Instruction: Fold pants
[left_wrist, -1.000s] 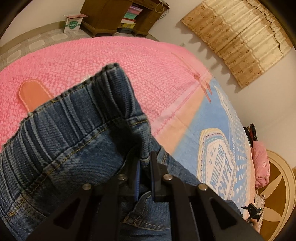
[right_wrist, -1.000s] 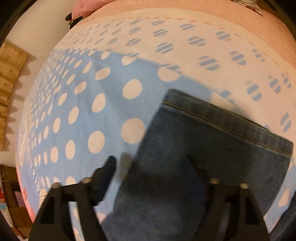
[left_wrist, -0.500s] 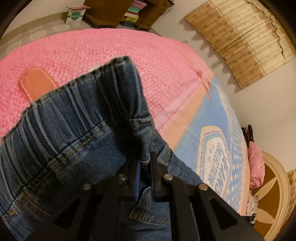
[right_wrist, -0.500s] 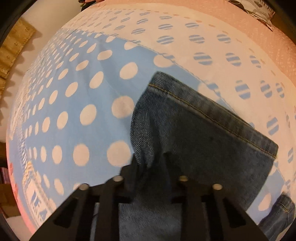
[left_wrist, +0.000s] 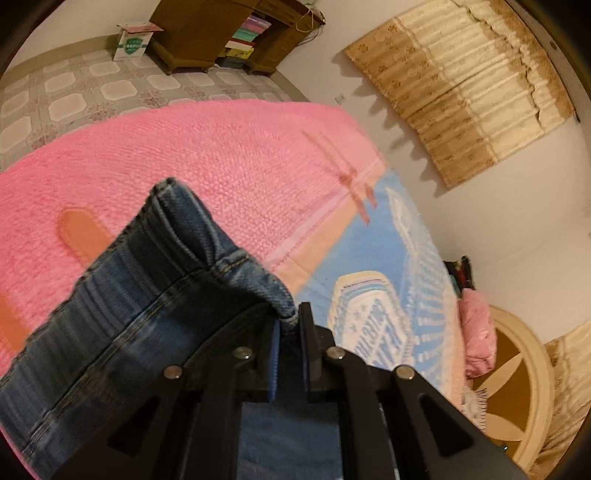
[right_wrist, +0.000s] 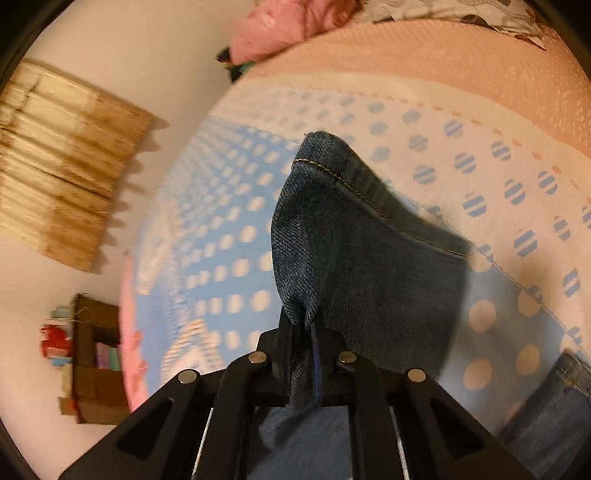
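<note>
The pants are blue denim jeans. In the left wrist view their ribbed waistband (left_wrist: 122, 295) hangs lifted above the pink bedspread (left_wrist: 229, 162). My left gripper (left_wrist: 288, 332) is shut on the waistband edge. In the right wrist view a leg hem (right_wrist: 362, 236) with yellow stitching is raised over the blue polka-dot blanket (right_wrist: 229, 236). My right gripper (right_wrist: 306, 332) is shut on the side fold of that leg. Another denim piece (right_wrist: 554, 398) lies at the lower right.
The bed carries a pink cover and a blue-and-white printed blanket (left_wrist: 384, 302). A pink pillow (left_wrist: 476, 328) lies by the round wooden headboard (left_wrist: 517, 376). A wooden bookshelf (left_wrist: 221, 33) and a white box (left_wrist: 133, 40) stand on the tiled floor. A tan curtain (left_wrist: 469, 81) hangs on the wall.
Both grippers have risen with the jeans. The right gripper went from open around the leg to shut on it and lifted the hem off the blanket. The left kept its hold and raised the waistband.
</note>
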